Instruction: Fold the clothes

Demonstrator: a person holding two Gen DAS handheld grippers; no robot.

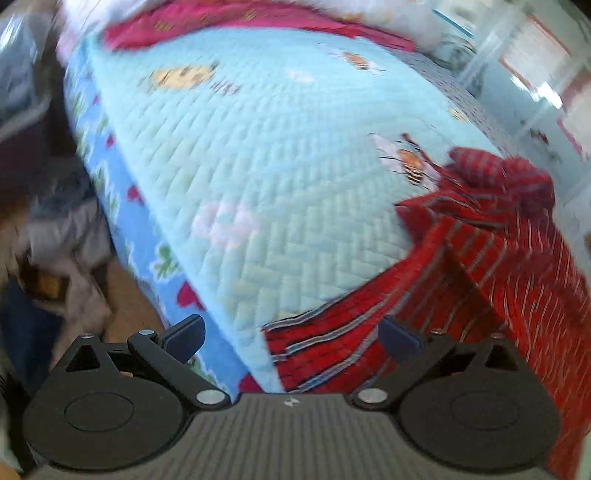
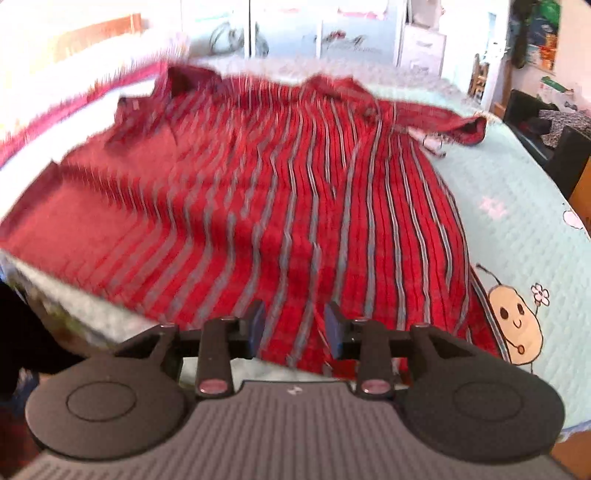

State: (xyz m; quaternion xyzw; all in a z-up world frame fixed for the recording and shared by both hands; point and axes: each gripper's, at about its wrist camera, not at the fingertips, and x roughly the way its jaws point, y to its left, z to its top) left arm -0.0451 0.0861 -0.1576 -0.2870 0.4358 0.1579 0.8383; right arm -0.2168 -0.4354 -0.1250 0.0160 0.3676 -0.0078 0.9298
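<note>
A red shirt with grey stripes [image 2: 280, 206] lies spread on the bed, collar at the far end, a sleeve trailing off to the far right. My right gripper [image 2: 295, 326] hovers at the near hem, open by a narrow gap, and striped cloth shows between the pads. In the left wrist view the same shirt [image 1: 491, 266] is bunched at the right, with a hem corner reaching toward the middle. My left gripper [image 1: 293, 338] stands wide open just above that corner, its right fingertip [image 1: 400, 339] over the cloth and nothing gripped.
The bed carries a light blue quilt [image 1: 280, 177] with cartoon bees and clouds. A pink cloth [image 1: 221, 22] lies at its far end. Grey clothes [image 1: 66, 236] are heaped on the floor at the left. Dark furniture [image 2: 554, 125] stands at the right.
</note>
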